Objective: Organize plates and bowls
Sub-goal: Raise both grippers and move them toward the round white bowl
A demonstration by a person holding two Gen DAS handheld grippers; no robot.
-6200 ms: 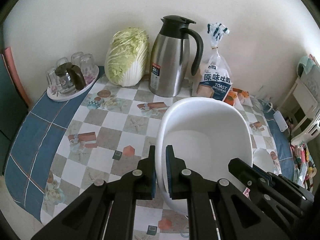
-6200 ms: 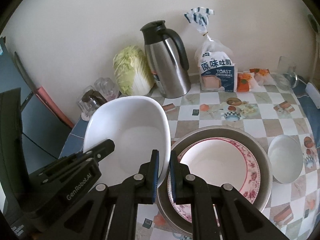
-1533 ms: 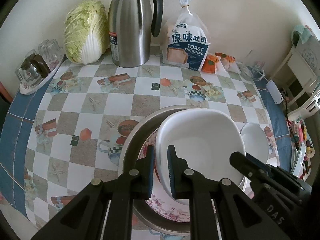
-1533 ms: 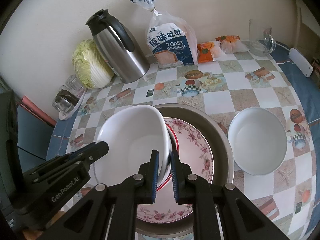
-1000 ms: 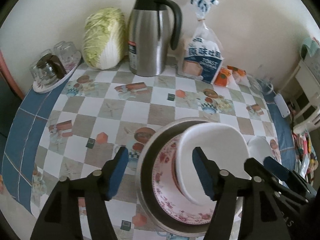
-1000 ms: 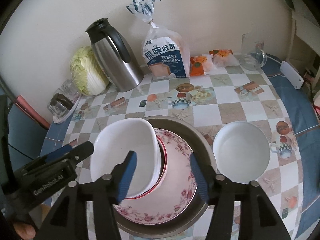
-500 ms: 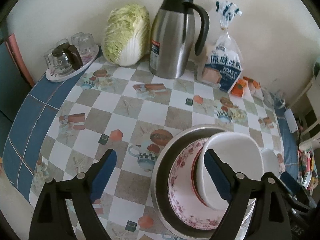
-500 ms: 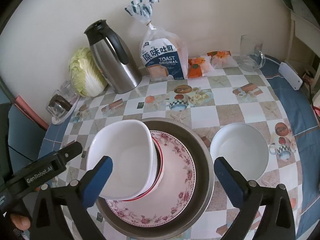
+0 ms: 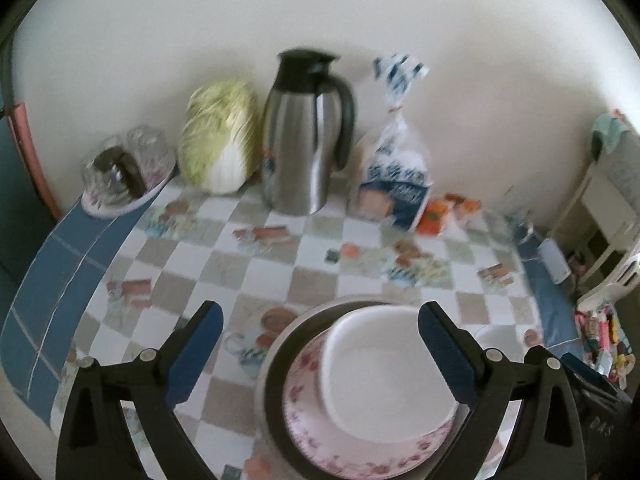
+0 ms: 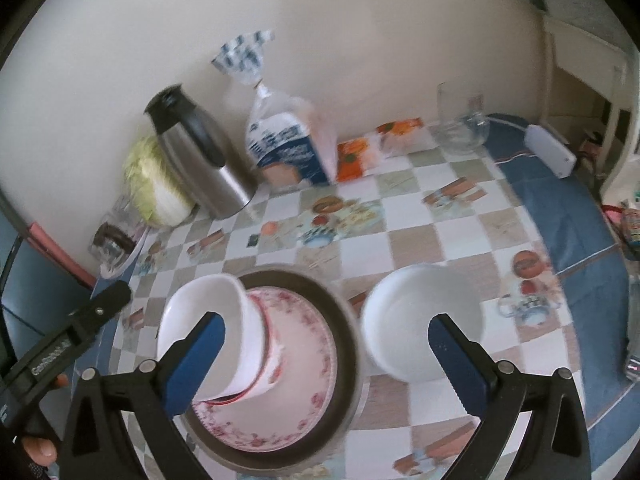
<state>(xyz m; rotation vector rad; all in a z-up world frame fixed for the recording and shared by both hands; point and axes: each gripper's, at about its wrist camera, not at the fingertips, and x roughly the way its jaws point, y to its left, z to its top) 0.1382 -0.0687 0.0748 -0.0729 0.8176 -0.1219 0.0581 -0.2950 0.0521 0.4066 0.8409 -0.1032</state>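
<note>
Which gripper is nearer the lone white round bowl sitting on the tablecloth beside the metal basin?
Right. The right gripper hangs open just above the round bowl. The left gripper, jaws opening, hangs over the stack in the basin, farther away.

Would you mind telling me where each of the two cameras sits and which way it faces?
Left wrist: on the left gripper, angled down at the white bowl stacked on the floral plate; its own open blue-padded fingers show, its jaws opening, nothing between the pads.
Right wrist: on the right gripper, angled down between that stack and the round white bowl; its wide-open fingers, the left gripper and a fingertip show.
Shared: the stack, steel jug, cabbage, bread bag.
</note>
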